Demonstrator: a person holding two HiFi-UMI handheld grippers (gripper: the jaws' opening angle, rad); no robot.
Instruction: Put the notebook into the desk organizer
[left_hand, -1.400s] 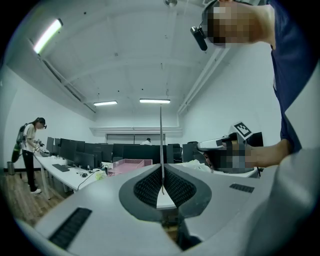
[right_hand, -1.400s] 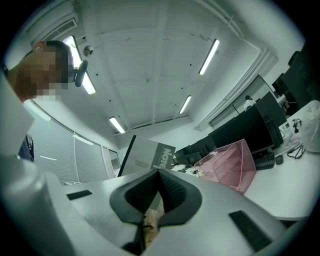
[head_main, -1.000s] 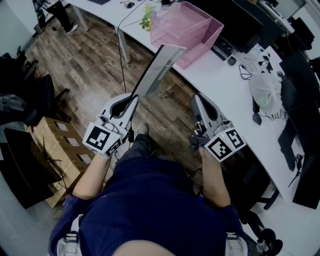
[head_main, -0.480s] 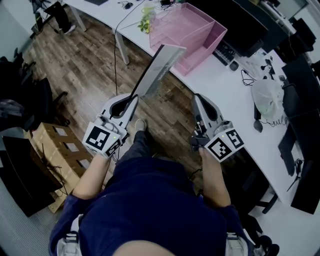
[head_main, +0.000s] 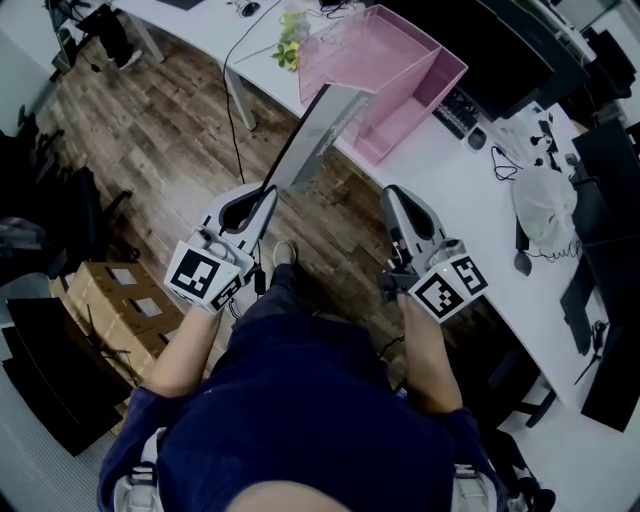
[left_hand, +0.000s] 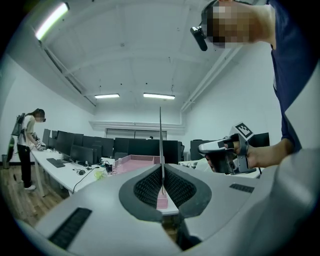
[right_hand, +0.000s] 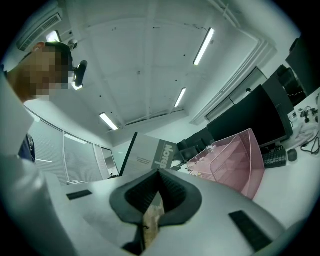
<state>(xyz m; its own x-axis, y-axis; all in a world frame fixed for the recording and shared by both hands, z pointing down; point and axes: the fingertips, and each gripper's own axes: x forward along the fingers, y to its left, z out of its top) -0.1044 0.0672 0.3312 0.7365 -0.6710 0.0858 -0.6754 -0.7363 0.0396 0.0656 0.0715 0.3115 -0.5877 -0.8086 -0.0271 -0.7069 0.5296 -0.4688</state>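
Note:
My left gripper is shut on the lower edge of a grey notebook. The notebook rises slanted toward the white desk, its top end just short of the pink desk organizer that stands there. In the left gripper view the notebook shows edge-on as a thin line clamped between the jaws of the left gripper. My right gripper hovers to the right of the notebook, shut and holding nothing. The right gripper view shows that gripper with jaws together, the notebook cover and the organizer beyond.
A keyboard, dark monitors and a white plastic bag lie on the desk right of the organizer. A cardboard box sits on the wood floor at my left. A person stands far off at another desk.
Both grippers keep the same pose, and the notebook stays clamped in the left one. The desk and organizer have slid slightly to the right in the head view.

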